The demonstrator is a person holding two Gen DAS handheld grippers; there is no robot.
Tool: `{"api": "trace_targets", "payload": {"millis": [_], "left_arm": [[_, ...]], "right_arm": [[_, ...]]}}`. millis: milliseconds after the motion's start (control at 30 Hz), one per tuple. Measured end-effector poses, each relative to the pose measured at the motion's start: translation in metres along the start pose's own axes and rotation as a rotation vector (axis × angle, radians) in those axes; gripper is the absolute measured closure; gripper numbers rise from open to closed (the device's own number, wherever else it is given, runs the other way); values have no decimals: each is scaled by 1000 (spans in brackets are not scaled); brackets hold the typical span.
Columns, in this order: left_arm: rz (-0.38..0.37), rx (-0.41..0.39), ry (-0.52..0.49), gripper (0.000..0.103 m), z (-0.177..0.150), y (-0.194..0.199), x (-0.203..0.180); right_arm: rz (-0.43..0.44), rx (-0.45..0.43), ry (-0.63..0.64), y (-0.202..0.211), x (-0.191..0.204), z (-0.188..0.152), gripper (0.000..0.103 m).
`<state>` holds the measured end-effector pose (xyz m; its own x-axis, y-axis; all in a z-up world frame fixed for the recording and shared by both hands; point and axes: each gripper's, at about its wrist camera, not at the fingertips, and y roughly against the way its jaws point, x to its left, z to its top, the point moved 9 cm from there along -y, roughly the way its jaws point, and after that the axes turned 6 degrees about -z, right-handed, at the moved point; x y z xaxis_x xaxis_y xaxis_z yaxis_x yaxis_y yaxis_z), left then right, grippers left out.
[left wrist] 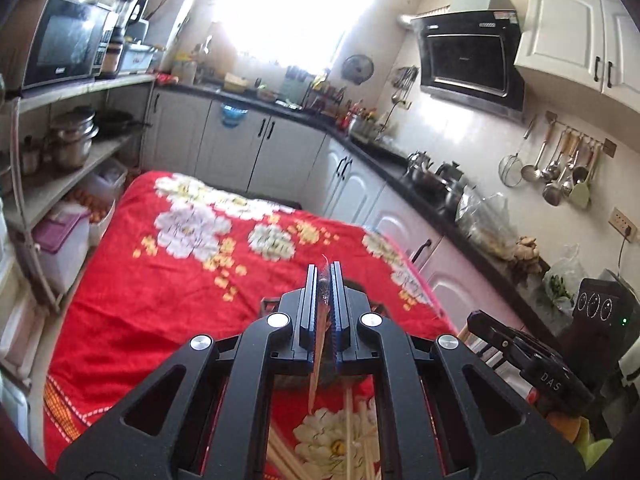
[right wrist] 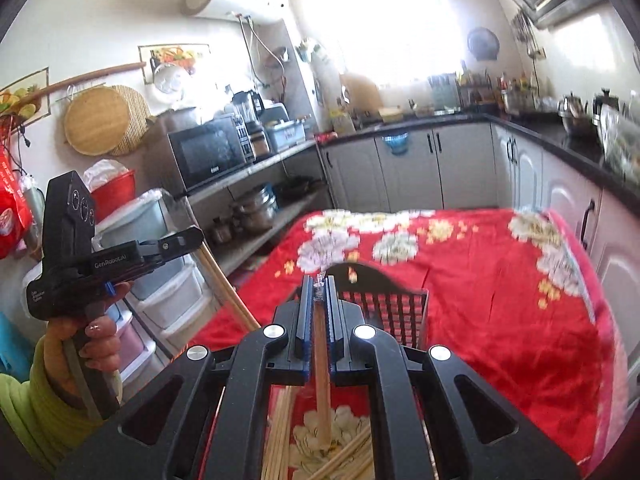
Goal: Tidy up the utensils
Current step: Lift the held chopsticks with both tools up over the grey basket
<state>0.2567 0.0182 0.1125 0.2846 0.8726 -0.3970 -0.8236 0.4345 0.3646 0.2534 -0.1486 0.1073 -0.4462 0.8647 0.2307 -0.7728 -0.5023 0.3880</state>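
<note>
Both grippers hang above the table's red flowered cloth (left wrist: 160, 280). My left gripper (left wrist: 325, 270) is shut on a wooden chopstick (left wrist: 316, 364) that slants down between its fingers. In the right wrist view, that left gripper (right wrist: 188, 238) is at the left, its chopstick (right wrist: 228, 292) angled down to the right. My right gripper (right wrist: 319, 280) is shut on another, thicker wooden chopstick (right wrist: 322, 380). Several loose chopsticks (right wrist: 280, 432) lie on the cloth below. A black slatted utensil basket (right wrist: 384, 300) stands just beyond the right fingertips.
White cabinets under a dark counter (left wrist: 400, 160) run along the far and right sides, crowded with kettles and bottles. A shelf rack with a microwave (left wrist: 68, 40) and pots stands at the left. A hand in a yellow-green sleeve (right wrist: 52, 392) holds the left gripper.
</note>
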Motion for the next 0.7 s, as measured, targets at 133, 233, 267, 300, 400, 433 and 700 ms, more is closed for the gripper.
{"api": "trace_targets", "payload": {"millis": [133,233,267,300,400,433,700], "left_arm": [[-16,-29,-24,100,16,1,-14],[-28,-53,-41,100,31,3,-23],[-31,-62,-44,100,36,4,-26],[-33,-73,-51,100,42,5,-29],[-30,-105,-67,100,56,8,-34],[-28,-113,-72,100,61,8,-36],[37,-159,-108,100,74,5,-30]], "right_arm": [[-6,-49,12,8,-1,24,97],[-11,-88,20,13,-1,42,97],[-10,-104,22,15,-1,50,97],[-11,-114,25,17,-1,55,97],[-16,-148,24,19,-2,71,97],[-18,-153,21,19,-3,74,97],[-55,-188,-6,8,-21,97,97]]}}
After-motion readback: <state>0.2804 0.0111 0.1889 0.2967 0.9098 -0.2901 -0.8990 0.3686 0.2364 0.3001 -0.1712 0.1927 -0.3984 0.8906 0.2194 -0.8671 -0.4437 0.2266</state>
